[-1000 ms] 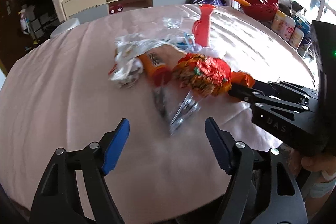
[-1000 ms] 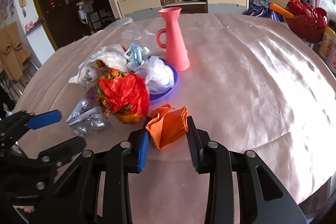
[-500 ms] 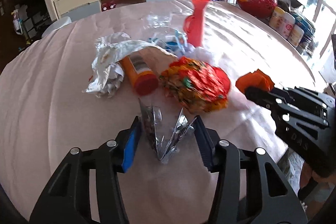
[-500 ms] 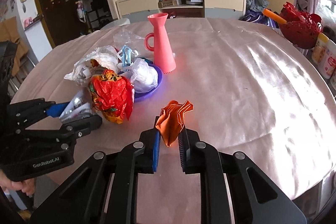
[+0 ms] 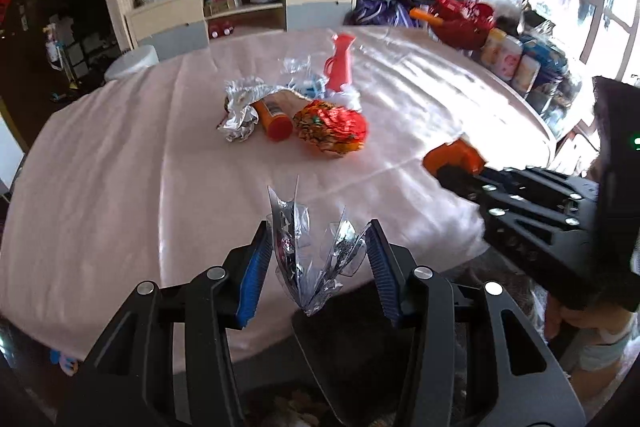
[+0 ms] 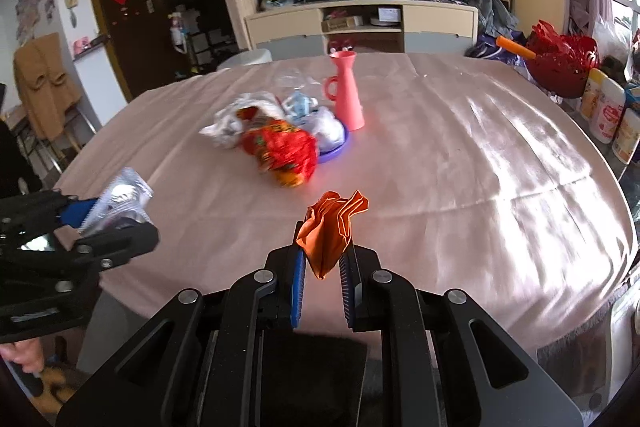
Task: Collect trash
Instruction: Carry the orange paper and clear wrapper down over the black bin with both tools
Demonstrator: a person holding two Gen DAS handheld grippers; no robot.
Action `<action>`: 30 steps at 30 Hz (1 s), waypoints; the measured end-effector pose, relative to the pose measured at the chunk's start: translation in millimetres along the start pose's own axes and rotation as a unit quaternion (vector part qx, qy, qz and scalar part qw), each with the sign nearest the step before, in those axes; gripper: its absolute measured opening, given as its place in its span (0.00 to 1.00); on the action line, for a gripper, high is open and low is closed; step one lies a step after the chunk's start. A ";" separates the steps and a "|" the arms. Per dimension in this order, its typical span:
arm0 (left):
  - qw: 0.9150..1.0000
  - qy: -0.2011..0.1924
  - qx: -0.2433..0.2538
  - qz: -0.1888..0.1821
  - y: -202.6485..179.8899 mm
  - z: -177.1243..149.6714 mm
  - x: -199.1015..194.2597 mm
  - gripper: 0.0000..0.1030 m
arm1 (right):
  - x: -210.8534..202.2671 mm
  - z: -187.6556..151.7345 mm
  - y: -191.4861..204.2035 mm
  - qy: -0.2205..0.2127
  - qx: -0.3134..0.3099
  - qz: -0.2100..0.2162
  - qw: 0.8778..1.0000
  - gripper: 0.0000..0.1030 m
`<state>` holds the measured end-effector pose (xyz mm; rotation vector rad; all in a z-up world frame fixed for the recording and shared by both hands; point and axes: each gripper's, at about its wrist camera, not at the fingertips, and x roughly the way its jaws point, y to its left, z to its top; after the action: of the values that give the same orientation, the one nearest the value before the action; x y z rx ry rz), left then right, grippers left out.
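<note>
My left gripper point(image 5: 318, 251) is shut on a crumpled clear-and-silver plastic wrapper point(image 5: 310, 255) and holds it above the table's near edge. The wrapper also shows in the right wrist view point(image 6: 122, 197). My right gripper point(image 6: 323, 267) is shut on a crumpled orange paper point(image 6: 332, 231), lifted off the table; the paper also shows in the left wrist view point(image 5: 454, 157). More trash lies mid-table: a red-orange foil bag point(image 5: 332, 127), a silver foil wrapper point(image 5: 240, 111), an orange bottle point(image 5: 274, 117) and white plastic point(image 6: 330, 127).
A pink vase point(image 6: 346, 91) stands behind the trash beside a purple plate point(image 6: 334, 153). The round table point(image 5: 120, 167) has a pink cloth. A red basket point(image 6: 562, 63) and jars point(image 6: 608, 115) are at the right. A cabinet point(image 6: 360, 23) stands behind.
Both grippers have pulled back and up from the pile with their loads. The left gripper has closed on the silver wrapper and lifted it; the right one has tightened on the orange paper.
</note>
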<state>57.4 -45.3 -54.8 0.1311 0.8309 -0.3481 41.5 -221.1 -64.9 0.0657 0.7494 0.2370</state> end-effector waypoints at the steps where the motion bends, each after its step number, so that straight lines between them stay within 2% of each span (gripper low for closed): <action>1: 1.000 -0.005 -0.006 -0.002 -4.3 -6.0 -10.7 0.44 | -3.7 -2.0 2.1 0.000 -0.002 0.001 1.000 0.16; 6: 0.999 -0.004 -0.040 -0.013 -14.0 -36.1 -29.2 0.45 | -25.3 -19.4 6.6 0.004 -0.010 0.009 1.000 0.17; 13: 0.996 0.035 -0.081 -0.014 -25.7 -86.3 -8.1 0.45 | -30.6 -52.3 4.8 0.033 -0.008 0.017 0.999 0.17; 20: 0.989 0.094 -0.112 -0.030 -32.6 -126.7 33.6 0.45 | -1.6 -87.2 -2.5 0.101 0.022 0.046 0.994 0.17; 27: 0.983 0.137 -0.117 -0.030 -24.5 -145.2 72.5 0.45 | 30.5 -107.4 -1.7 0.152 0.033 0.035 0.987 0.17; 30: 0.983 0.144 -0.112 -0.027 -20.6 -149.7 79.5 0.47 | 42.0 -113.0 0.8 0.167 0.038 0.034 0.985 0.19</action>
<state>-5.2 -47.3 -213.6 -0.0542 1.1563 -0.2878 -5.9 -213.2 -175.5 0.1253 1.0906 0.2888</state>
